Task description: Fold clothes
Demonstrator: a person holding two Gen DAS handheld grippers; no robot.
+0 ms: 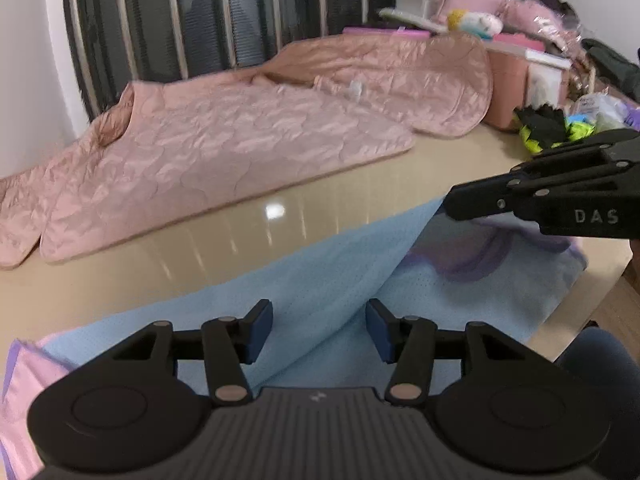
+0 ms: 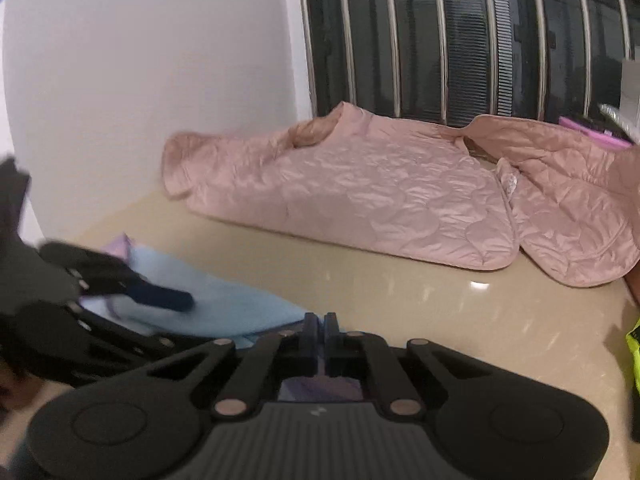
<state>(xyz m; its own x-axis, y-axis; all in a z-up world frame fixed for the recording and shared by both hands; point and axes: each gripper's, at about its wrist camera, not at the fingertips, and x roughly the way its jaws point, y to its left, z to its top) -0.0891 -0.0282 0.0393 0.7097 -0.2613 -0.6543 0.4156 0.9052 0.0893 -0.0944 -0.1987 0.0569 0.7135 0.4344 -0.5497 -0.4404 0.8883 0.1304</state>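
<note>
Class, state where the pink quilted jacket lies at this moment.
In both wrist views the pink quilted jacket lies spread open at the far side of the beige table, below the barred window, beyond the blue garment.

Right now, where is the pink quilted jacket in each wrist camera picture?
Left wrist: the pink quilted jacket sprawls across the upper left and centre, behind the light blue garment.
Right wrist: it lies centre to right on the beige table.
Shared landmark: the barred window behind it.

White wall [image 2: 140, 80], dark window behind metal bars [image 2: 460, 40], glossy beige tabletop [image 1: 160, 248] reflecting a light
</note>
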